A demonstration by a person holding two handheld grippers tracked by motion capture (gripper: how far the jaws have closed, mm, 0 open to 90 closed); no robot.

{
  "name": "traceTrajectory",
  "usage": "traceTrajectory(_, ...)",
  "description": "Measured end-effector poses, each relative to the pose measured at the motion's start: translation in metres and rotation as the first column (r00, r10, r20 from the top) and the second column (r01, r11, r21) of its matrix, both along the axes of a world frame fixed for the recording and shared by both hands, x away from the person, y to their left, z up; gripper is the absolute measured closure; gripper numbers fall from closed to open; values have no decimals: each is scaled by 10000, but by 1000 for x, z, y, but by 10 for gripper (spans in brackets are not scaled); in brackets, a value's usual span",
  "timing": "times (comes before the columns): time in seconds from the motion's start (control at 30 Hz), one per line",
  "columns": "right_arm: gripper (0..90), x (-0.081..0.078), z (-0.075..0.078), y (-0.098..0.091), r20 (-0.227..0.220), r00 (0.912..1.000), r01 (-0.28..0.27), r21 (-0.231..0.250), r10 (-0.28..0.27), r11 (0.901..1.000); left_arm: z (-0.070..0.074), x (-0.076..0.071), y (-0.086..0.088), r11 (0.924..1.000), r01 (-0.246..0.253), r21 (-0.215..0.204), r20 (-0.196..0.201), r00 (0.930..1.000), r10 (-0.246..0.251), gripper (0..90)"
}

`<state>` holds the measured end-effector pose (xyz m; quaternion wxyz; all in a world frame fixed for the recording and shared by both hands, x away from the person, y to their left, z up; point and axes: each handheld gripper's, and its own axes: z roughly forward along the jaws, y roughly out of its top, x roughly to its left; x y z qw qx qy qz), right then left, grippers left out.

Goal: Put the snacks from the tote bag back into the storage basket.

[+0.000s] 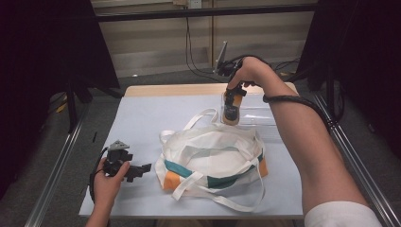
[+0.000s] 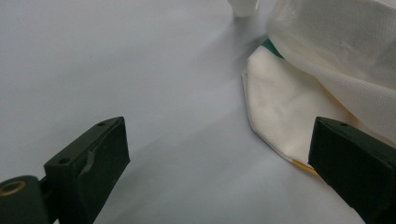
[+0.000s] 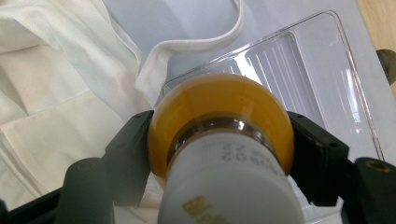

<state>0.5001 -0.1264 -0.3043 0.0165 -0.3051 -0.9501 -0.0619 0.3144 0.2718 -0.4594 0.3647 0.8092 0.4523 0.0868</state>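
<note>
A white tote bag [image 1: 213,151] with teal and orange panels lies crumpled in the middle of the pale mat; its cloth also appears in the two gripper views [image 2: 327,56] [image 3: 56,93]. My right gripper [image 1: 231,106] [image 3: 219,154] is shut on a small bottle [image 1: 231,115] [image 3: 219,107] of orange liquid with a white cap, held over the left end of a clear plastic tray [image 1: 257,116] [image 3: 317,70] behind the bag. My left gripper [image 1: 142,170] [image 2: 219,158] rests low on the mat, open, with a bag corner just ahead of its right jaw.
The pale blue mat [image 1: 142,118] covers a wooden table [image 1: 165,90] whose bare edge shows at the back. A loose bag strap [image 3: 205,42] loops toward the tray. Dark curtains and metal rails flank the table. Cables trail behind.
</note>
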Motion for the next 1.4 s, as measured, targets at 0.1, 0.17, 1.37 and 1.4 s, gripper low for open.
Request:
traceTrajectory(0.1, 304, 0, -1, 1, 77, 9998, -173, 44, 172, 9998, 0, 0, 0, 10000, -8, -16, -12, 10000, 8, 49)
traceTrajectory(0.17, 304, 0, -1, 2, 80, 9998, -159, -10, 159, 9999, 0, 0, 0, 10000, -10, -13, -17, 10000, 10, 49)
traceTrajectory(1.37, 304, 0, -16, 10, 71, 9984, -558, -168, 559, 9983, 1, 0, 1, 10000, 6, -13, -25, 10000, -6, 50)
traceTrajectory(1.4, 304, -1, -16, 11, 51, 9987, -502, -179, 503, 9986, 1, 0, 0, 10000, -9, -30, -34, 10000, 9, 50)
